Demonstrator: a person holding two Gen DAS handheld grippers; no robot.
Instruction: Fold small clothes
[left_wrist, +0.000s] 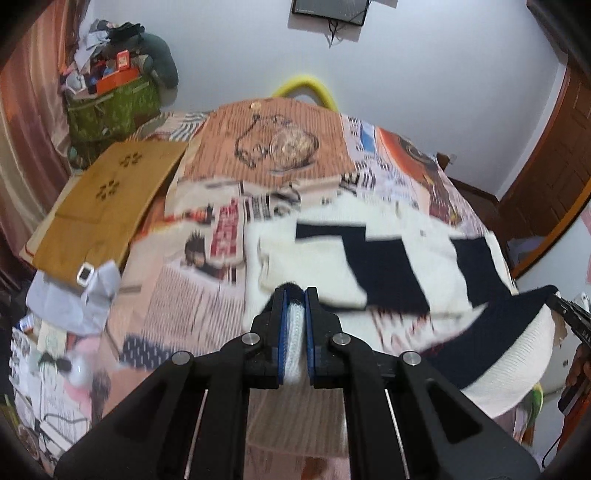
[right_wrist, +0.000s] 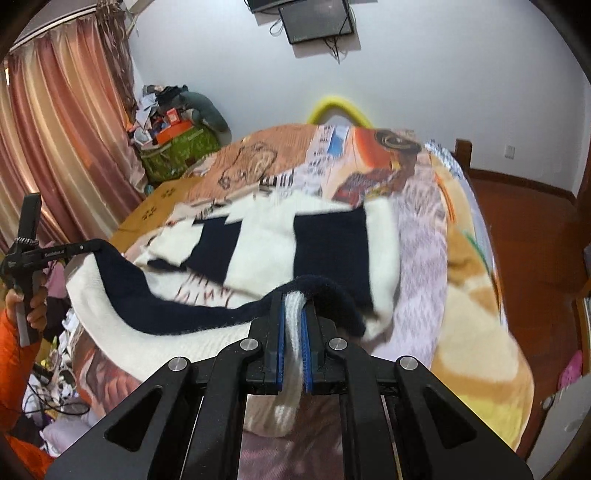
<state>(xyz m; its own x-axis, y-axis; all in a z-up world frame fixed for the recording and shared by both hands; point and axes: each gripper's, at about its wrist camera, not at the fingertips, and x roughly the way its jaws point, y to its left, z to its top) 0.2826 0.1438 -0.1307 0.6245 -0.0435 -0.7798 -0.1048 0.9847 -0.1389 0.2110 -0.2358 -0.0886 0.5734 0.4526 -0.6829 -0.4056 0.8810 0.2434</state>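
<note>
A white knit sweater with navy blocks (left_wrist: 369, 254) lies on the bed; it also shows in the right wrist view (right_wrist: 325, 240). My left gripper (left_wrist: 295, 295) is shut on its near hem, white knit pinched between the blue pads. My right gripper (right_wrist: 293, 299) is shut on the same hem farther right, and it shows at the right edge of the left wrist view (left_wrist: 554, 297). The navy-edged hem (right_wrist: 166, 306) hangs lifted between the two grippers above the bed. The left gripper also shows at the left of the right wrist view (right_wrist: 96, 244).
The bed has a printed orange and white cover (left_wrist: 280, 147). A brown cardboard sheet (left_wrist: 107, 206) and grey cloth (left_wrist: 74, 302) lie at its left. A green bag with clutter (left_wrist: 110, 107) stands by the curtain. Wooden floor (right_wrist: 524, 229) lies to the right.
</note>
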